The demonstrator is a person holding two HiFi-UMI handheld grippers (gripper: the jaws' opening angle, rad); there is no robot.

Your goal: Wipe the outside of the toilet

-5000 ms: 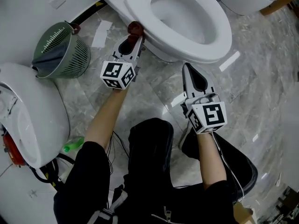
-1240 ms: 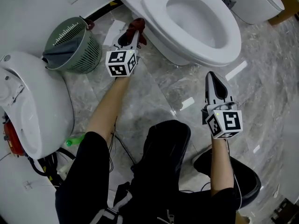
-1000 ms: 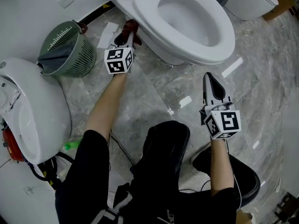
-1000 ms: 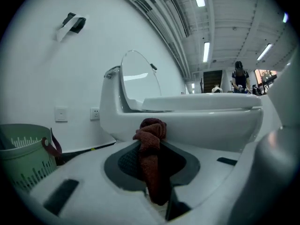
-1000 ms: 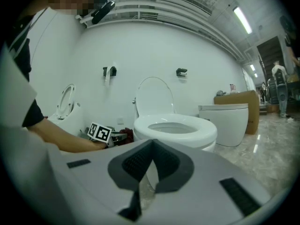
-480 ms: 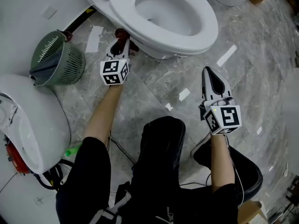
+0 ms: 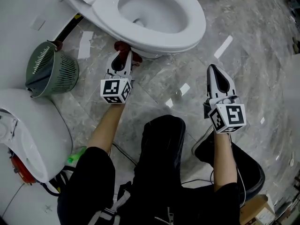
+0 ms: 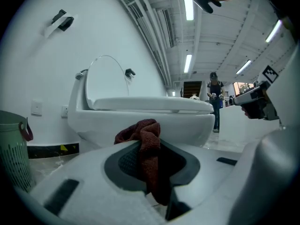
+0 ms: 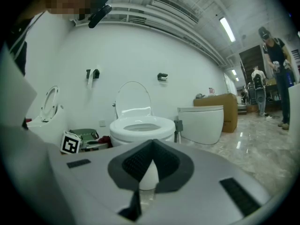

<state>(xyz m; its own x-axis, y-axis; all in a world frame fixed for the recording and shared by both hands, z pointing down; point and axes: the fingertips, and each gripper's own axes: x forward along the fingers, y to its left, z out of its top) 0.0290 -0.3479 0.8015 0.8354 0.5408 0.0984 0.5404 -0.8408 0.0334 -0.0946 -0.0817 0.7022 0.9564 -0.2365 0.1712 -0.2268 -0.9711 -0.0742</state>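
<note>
A white toilet [image 7: 190, 29] with its lid up stands at the top of the head view. My left gripper [image 7: 123, 56] is shut on a dark red cloth [image 7: 123, 47], low beside the bowl's left flank and close to the floor. In the left gripper view the cloth [image 8: 146, 131] hangs bunched between the jaws of the left gripper [image 8: 152, 168], with the toilet [image 8: 93, 121] right behind it. Whether cloth and porcelain touch is unclear. My right gripper [image 7: 215, 74] hovers shut and empty over the floor, right of the bowl. The right gripper [image 9: 151, 146] faces the toilet [image 9: 140, 125].
A green slatted basket [image 7: 49, 71] stands left of the toilet, with a paper strip [image 7: 85, 44] on the marble floor beside it. A second white toilet [image 7: 21, 130] lies at the left edge, with a green bottle [image 7: 75, 155] near it. Another toilet [image 9: 201, 121] stands to the right.
My left gripper has slid the cloth along the toilet's left side toward its front. The right gripper stays shut and low, to the right.
</note>
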